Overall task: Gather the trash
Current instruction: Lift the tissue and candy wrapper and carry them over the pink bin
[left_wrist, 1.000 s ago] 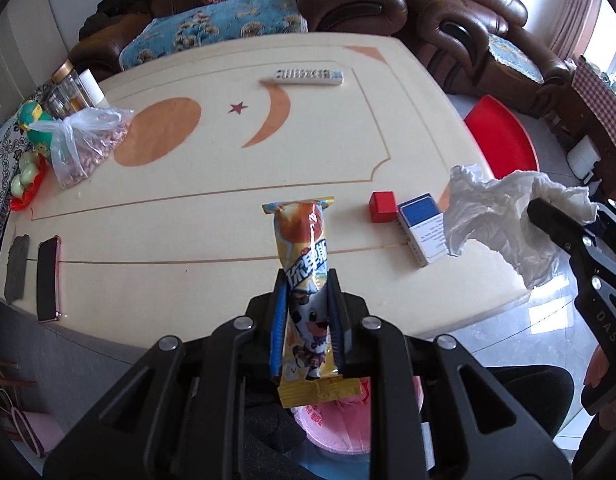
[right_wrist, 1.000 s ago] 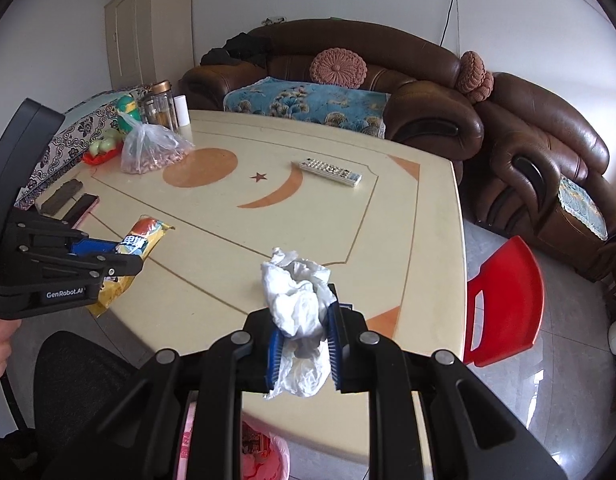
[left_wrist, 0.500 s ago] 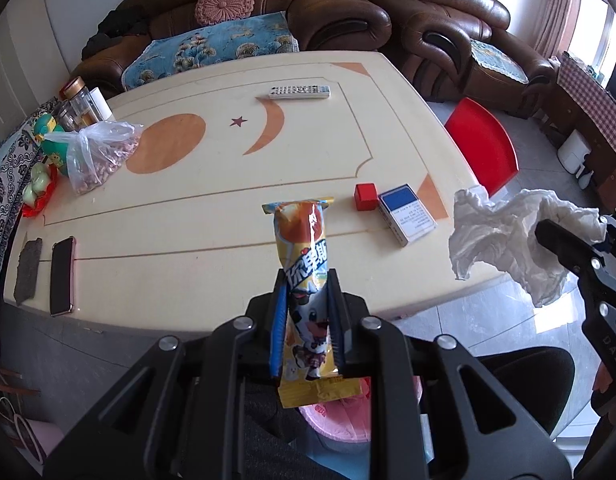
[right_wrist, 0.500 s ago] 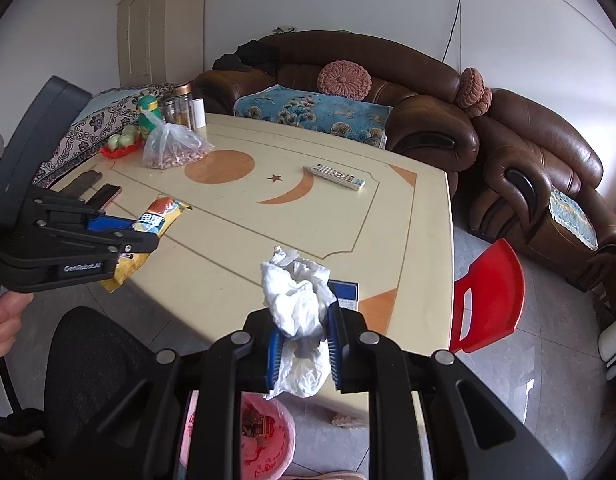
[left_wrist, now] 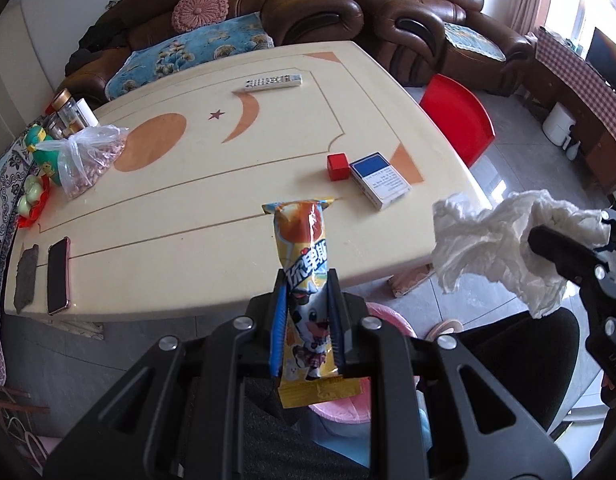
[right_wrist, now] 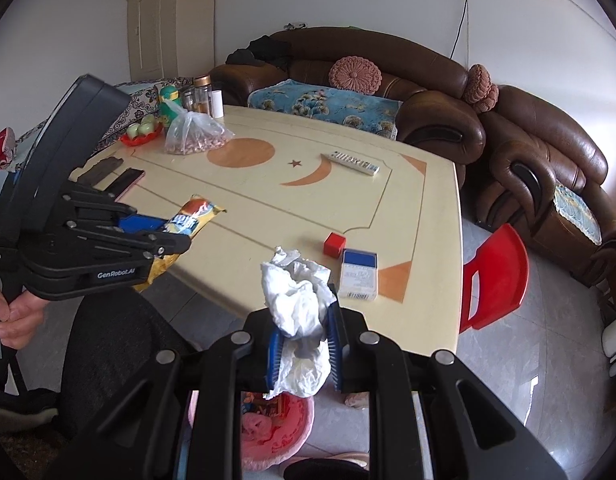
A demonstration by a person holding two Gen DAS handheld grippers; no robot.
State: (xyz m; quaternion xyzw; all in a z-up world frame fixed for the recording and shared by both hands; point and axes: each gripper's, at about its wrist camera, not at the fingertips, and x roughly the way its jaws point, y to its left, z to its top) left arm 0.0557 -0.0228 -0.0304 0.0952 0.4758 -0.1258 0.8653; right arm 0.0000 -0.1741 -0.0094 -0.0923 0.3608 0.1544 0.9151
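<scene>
Worktop (right_wrist: 420,216): cream, with orange sun, moon and star inlays. Sofa (right_wrist: 388,76): brown leather, L-shaped, behind it, with blue floral cover (right_wrist: 324,100) and round pink cushions (right_wrist: 355,75). Chair (right_wrist: 496,276): red plastic, at the right edge. Walls white; cabinet (right_wrist: 171,24) cream; floor (right_wrist: 548,360) grey glossy tile. Window (left_wrist: 564,4): bright daylight.

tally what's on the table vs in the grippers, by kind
Held trash: 2 – snack wrapper in left gripper, crumpled tissue in right gripper
Boxes: 2 – red cube, blue-white pack
Remote control: 1
Phone: 1
Bag of nuts: 1
Total: 7
</scene>
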